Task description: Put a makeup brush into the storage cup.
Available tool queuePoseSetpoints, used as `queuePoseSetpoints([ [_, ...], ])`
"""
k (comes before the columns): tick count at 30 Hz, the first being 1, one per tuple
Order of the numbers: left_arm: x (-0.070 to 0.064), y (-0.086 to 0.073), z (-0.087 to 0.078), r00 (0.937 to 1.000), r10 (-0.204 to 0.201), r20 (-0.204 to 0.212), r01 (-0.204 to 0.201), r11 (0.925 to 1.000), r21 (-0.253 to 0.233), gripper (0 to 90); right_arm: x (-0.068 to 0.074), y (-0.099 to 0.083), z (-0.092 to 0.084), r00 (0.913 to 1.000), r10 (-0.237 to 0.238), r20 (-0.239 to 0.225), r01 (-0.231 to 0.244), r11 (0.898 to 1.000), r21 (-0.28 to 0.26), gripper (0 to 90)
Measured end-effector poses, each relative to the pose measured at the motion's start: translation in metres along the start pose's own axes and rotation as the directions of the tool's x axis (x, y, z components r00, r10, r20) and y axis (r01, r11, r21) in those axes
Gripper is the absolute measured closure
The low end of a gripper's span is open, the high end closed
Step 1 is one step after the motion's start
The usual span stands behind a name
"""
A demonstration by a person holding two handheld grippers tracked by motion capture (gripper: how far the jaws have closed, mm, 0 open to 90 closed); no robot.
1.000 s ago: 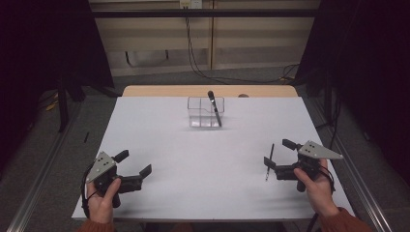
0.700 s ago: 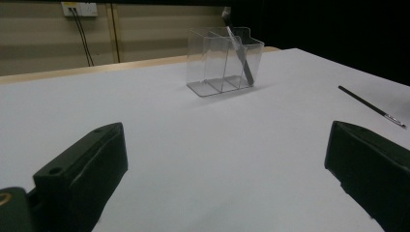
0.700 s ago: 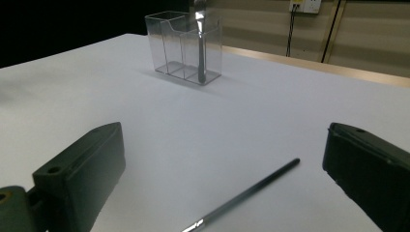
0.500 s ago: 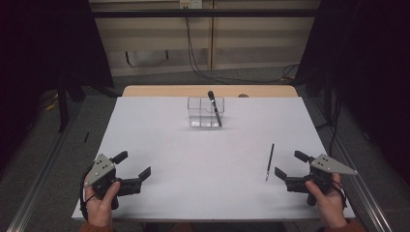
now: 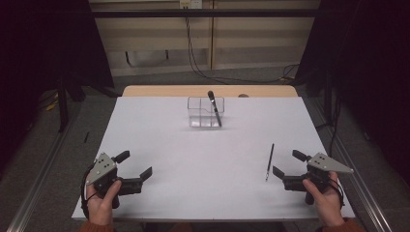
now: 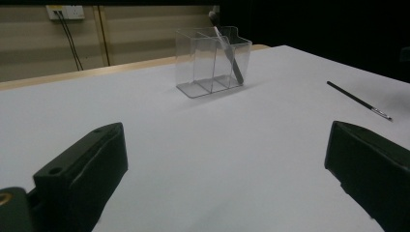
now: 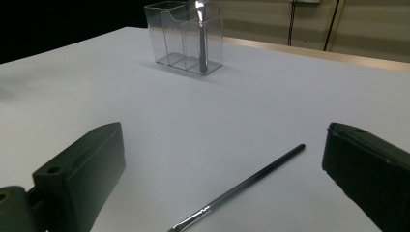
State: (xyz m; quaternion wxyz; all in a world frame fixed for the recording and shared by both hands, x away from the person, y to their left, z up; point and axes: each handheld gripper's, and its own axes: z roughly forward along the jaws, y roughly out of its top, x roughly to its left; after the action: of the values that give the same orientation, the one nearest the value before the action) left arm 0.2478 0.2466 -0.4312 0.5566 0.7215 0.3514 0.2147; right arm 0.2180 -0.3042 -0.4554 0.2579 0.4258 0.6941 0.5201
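A clear plastic holder (image 5: 206, 112) with compartments stands at the far middle of the white table (image 5: 193, 193). A dark brush (image 5: 214, 108) leans in its right compartment. A thin black brush (image 5: 270, 162) lies flat on the table at the right. My right gripper (image 5: 287, 163) is open just right of it, not touching it. In the right gripper view the thin brush (image 7: 241, 186) lies between the open jaws and a little ahead, with the holder (image 7: 186, 38) far off. My left gripper (image 5: 135, 164) is open and empty at the near left. Ahead of it are the holder (image 6: 212, 60) and the thin brush (image 6: 358, 100).
The bare wooden far edge (image 5: 208, 91) of the table shows behind the white sheet. Metal rails (image 5: 38, 179) run along both sides. Cables (image 5: 193, 53) hang at the back wall. Dark floor surrounds the table.
My right gripper has drawn back from the thin brush toward the near right edge. The brush stays lying where it was. My left gripper has shifted slightly nearer the front edge.
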Motion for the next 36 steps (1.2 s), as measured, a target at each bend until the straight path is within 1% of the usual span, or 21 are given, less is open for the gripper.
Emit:
queuePoseSetpoints([
  [2,0.001,0.001,-0.001,0.9999,0.01,-0.007,-0.01,1.0,0.001,1.6,0.0,0.001,0.0,1.0,0.0,0.0,0.0,1.0,0.006,0.8],
  [4,0.001,0.001,0.0,1.0,0.002,-0.003,-0.002,1.0,-0.002,1.6,-0.001,0.002,0.0,1.0,0.008,0.0,-0.008,1.0,0.003,0.8],
  [7,-0.001,0.001,0.0,0.9999,0.013,0.0,-0.013,0.9999,0.005,1.6,-0.005,0.004,0.0,0.9997,0.021,0.014,-0.021,1.0,0.0,0.8],
  [9,-0.002,0.001,0.0,0.9999,0.017,0.001,-0.017,0.9999,0.004,1.6,-0.007,0.007,0.002,0.9995,0.028,0.012,-0.027,1.0,-0.004,0.8],
  [15,-0.001,0.001,0.002,0.9999,0.013,0.0,-0.013,0.9999,0.01,1.6,-0.014,0.013,0.014,0.9998,0.012,0.016,-0.012,1.0,0.003,0.9],
  [18,-0.001,0.001,0.001,0.9999,0.015,0.002,-0.015,0.9999,0.009,1.6,-0.017,0.016,0.021,0.9999,0.001,0.014,-0.002,1.0,0.017,0.9],
  [19,-0.001,0.001,0.001,1.0,0.008,0.001,-0.008,0.9999,0.007,1.6,-0.017,0.017,0.023,0.9999,-0.003,0.012,0.003,1.0,0.022,0.8],
  [22,0.0,0.001,0.001,0.9999,0.014,0.001,-0.014,0.9999,0.008,1.6,-0.019,0.019,0.029,0.9999,-0.003,0.01,0.002,0.999,0.032,0.8],
  [24,-0.001,0.001,0.001,0.9999,0.013,0.001,-0.013,0.9999,0.009,1.6,-0.021,0.021,0.033,1.0,-0.008,-0.006,0.008,0.999,0.039,0.0],
  [26,-0.001,0.001,0.002,0.9999,0.014,0.001,-0.014,0.9998,0.012,1.6,-0.022,0.023,0.037,0.9999,-0.006,0.008,0.006,0.999,0.05,0.2],
  [28,-0.001,0.001,0.002,0.9999,0.013,-0.001,-0.013,0.9998,0.013,1.6,-0.024,0.023,0.041,0.9999,-0.011,0.009,0.01,0.998,0.057,0.5],
  [30,0.0,0.001,0.001,0.9999,0.014,-0.001,-0.014,0.9998,0.013,1.6,-0.025,0.023,0.044,0.9997,-0.011,0.02,0.01,0.998,0.062,0.7],
  [33,0.0,0.001,0.001,0.9999,0.014,-0.003,-0.014,0.9998,0.014,1.6,-0.027,0.026,0.047,0.9995,-0.008,0.029,0.006,0.998,0.059,0.6],
  [36,0.0,0.001,0.002,0.9999,0.011,-0.002,-0.011,0.9999,0.012,1.6,-0.029,0.03,0.05,0.9994,-0.005,0.035,0.003,0.997,0.074,1.9],
])
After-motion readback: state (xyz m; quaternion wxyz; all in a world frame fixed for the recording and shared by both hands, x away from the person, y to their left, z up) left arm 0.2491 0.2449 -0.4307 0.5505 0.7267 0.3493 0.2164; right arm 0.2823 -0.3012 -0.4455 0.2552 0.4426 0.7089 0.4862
